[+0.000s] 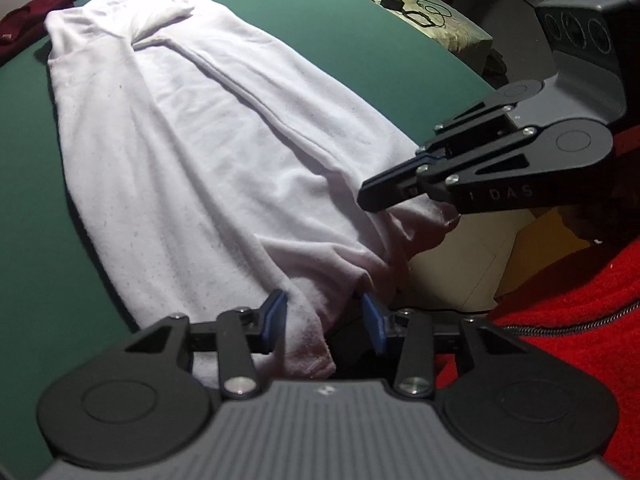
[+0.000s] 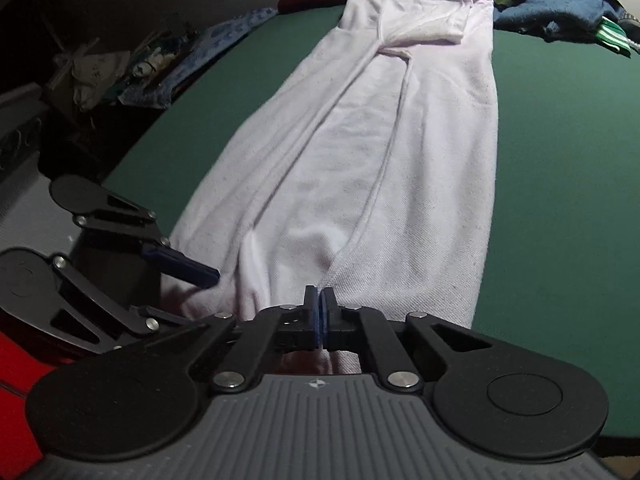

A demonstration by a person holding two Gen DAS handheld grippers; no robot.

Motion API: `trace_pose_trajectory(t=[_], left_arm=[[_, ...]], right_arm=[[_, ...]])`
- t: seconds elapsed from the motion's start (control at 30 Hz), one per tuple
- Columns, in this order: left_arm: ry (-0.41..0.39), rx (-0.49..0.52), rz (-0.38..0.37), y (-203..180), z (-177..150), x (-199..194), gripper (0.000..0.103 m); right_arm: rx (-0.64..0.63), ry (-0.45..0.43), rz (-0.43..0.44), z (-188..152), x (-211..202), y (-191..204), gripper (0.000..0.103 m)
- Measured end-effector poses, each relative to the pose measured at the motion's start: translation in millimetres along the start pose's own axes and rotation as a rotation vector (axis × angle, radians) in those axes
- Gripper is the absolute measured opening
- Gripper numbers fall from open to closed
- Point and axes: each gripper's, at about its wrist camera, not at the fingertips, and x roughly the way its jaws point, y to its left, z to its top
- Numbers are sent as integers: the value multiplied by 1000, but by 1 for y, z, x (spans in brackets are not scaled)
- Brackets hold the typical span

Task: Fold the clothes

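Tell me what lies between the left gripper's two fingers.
A hanging corner of the white garment lies between the left gripper fingers, seen in the left wrist view.

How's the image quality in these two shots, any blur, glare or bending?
Left wrist view: fisheye bows the green table; the white garment glares brightest near its far end; near housing soft. Right wrist view: same curving, dim corners, garment evenly lit.

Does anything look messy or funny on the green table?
Yes. The white garment lies mostly flat, but its near end is bunched and droops off the green table edge. Its far end is folded over crookedly. Other clothes sit in a jumbled heap at the back.
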Motion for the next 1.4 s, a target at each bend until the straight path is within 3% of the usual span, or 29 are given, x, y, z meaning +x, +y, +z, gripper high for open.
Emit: trace_pose_trajectory(t=[0.13, 0.23, 0.33, 0.5, 0.67, 0.73, 0.8, 0.87, 0.97, 1.03, 1.07, 1.13, 1.17, 1.2, 1.4], left_arm=[[14, -34, -52, 6, -1, -6, 41], [-2, -83, -52, 15, -17, -28, 55], [10, -197, -21, 36, -43, -45, 59], [21, -373, -36, 67, -73, -44, 59], [-10, -483, -73, 78, -82, -19, 60], [-31, -523, -85, 82, -82, -12, 65], [-51, -556, -111, 87, -80, -6, 75], [-53, -566, -118, 89, -78, -1, 76], [-45, -580, -126, 92, -77, 8, 70], [-37, -581, -123, 92, -77, 11, 58], [-32, -573, -126, 90, -76, 12, 47], [-28, -547, -140, 84, -72, 10, 22], [-24, -524, -137, 79, -69, 8, 4], [-22, -501, -130, 74, -66, 4, 0], [-61, -413, -22, 57, -57, -51, 0]], right_arm=[[-42, 50, 9, -2, 10, 7, 11], [7, 11, 27, -4, -11, -3, 27], [84, -8, 2, -10, -36, -23, 27], [154, 68, -77, -26, -43, -49, 28], [192, 87, -68, -32, -39, -59, 33], [185, 87, -61, -31, -39, -59, 36], [174, 84, -54, -31, -39, -58, 38], [165, 77, -46, -31, -38, -57, 36], [163, 45, -28, -31, -35, -58, 25], [185, 31, -15, -31, -32, -60, 16], [199, 27, -8, -31, -31, -62, 10], [217, 28, 6, -31, -31, -64, 7], [226, 29, 15, -31, -33, -65, 6], [233, 28, 26, -32, -35, -66, 5], [251, 12, 53, -32, -61, -70, 3]])
